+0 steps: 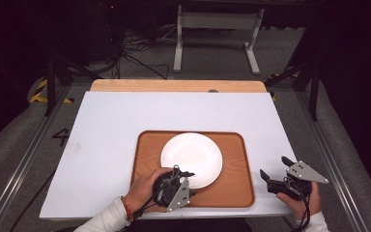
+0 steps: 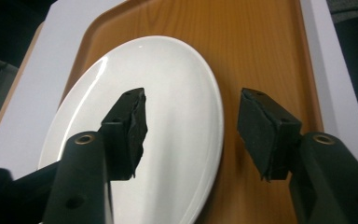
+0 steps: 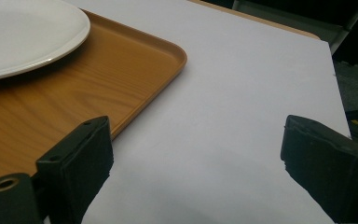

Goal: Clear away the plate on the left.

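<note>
Left tool (image 1: 186,173) sits at the near left edge of the plate (image 1: 192,157), its jaws apart. In the left gripper view the two black pads (image 2: 135,126) straddle the plate's rim: one hangs over the white face, the other over the bare wood of the tray (image 2: 261,51) just beside it. Neither pad presses on the rim, so nothing is gripped. A hand (image 1: 145,191) comes in from the near edge and holds this tool.

Plate, round and white, lies flat in the middle of the tray (image 1: 232,164), slightly toward its far side. Brown and wood-grained, with a raised lip and rounded corners, the tray rests on the white worktop (image 1: 111,125), nearer the near edge than the far one.

Right tool (image 1: 275,171) is to the right of the tray, well apart from the plate, at the near right corner of the worktop. Its jaws stand wide open with nothing between them; in the right gripper view one pad (image 3: 81,158) is above the tray's lip and the other above bare worktop (image 3: 242,93). That view also catches the tray's corner (image 3: 177,53) and part of the plate (image 3: 23,32).
</note>
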Motion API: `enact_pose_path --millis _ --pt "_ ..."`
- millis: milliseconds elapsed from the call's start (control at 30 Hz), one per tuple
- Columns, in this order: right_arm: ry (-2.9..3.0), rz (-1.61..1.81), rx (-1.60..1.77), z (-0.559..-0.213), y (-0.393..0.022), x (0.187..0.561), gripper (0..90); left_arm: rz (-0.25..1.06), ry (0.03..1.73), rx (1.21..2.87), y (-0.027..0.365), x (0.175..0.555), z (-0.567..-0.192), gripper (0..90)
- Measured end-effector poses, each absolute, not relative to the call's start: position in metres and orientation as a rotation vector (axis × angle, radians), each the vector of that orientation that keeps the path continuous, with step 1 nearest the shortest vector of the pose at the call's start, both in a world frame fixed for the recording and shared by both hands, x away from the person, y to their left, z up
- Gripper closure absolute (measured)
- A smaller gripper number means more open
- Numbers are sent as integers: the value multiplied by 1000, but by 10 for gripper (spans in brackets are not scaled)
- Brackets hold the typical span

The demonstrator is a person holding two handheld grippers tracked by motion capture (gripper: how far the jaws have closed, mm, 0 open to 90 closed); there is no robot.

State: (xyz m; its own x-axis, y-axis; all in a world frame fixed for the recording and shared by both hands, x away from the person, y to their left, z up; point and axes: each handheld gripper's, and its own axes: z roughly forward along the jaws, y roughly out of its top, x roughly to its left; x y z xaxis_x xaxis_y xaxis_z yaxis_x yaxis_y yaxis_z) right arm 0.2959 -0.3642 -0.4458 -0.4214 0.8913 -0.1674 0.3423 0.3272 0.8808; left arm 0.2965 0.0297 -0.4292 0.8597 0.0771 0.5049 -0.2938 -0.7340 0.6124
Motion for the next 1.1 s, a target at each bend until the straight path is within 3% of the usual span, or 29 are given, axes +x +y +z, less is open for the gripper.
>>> enact_pose_path --millis 333,767,1100 --pt "1925 1049 1086 -446 -364 296 98 681 -58 2278 40 304 -422 236" --pt "1921 1047 1081 -446 -364 296 100 725 15 2243 52 312 -416 71" --pt "1921 1047 1078 -446 -365 296 99 724 54 2234 63 322 -413 73"
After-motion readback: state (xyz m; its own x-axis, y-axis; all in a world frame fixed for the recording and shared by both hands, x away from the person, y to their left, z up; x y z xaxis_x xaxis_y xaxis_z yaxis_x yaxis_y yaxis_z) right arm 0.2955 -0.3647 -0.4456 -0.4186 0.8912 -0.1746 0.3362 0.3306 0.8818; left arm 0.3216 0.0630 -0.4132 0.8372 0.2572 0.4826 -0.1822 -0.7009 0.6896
